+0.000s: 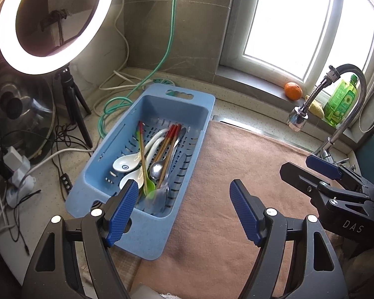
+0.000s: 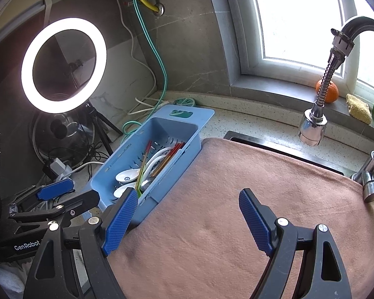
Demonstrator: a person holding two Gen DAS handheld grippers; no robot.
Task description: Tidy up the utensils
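Observation:
A blue slotted basket [image 1: 202, 134] [image 2: 194, 137] lies on the counter beside a pink towel [image 1: 236, 174] [image 2: 224, 211]. Mixed together in it are white ceramic spoons [image 1: 123, 165] [image 2: 126, 175], red-tipped chopsticks [image 1: 170, 140] [image 2: 170, 155], a metal spoon [image 1: 157, 169] [image 2: 147, 184] and a green plastic spoon [image 1: 149, 186]. My left gripper [image 1: 184, 211] is open above the basket's near end and the towel, holding nothing. My right gripper [image 2: 189, 221] is open over the towel, also with nothing in it. Each gripper shows in the other's view: right gripper [image 1: 309, 169], left gripper [image 2: 62, 194].
A lit ring light [image 1: 54, 22] [image 2: 63, 64] on a tripod stands at the left among cables, a power strip [image 1: 17, 172] and a glass pot lid [image 1: 20, 112]. A faucet [image 1: 299, 117] [image 2: 314, 122] reaches over the towel. An orange [image 1: 293, 91], sponge and green bottle [image 1: 341, 99] sit by the window.

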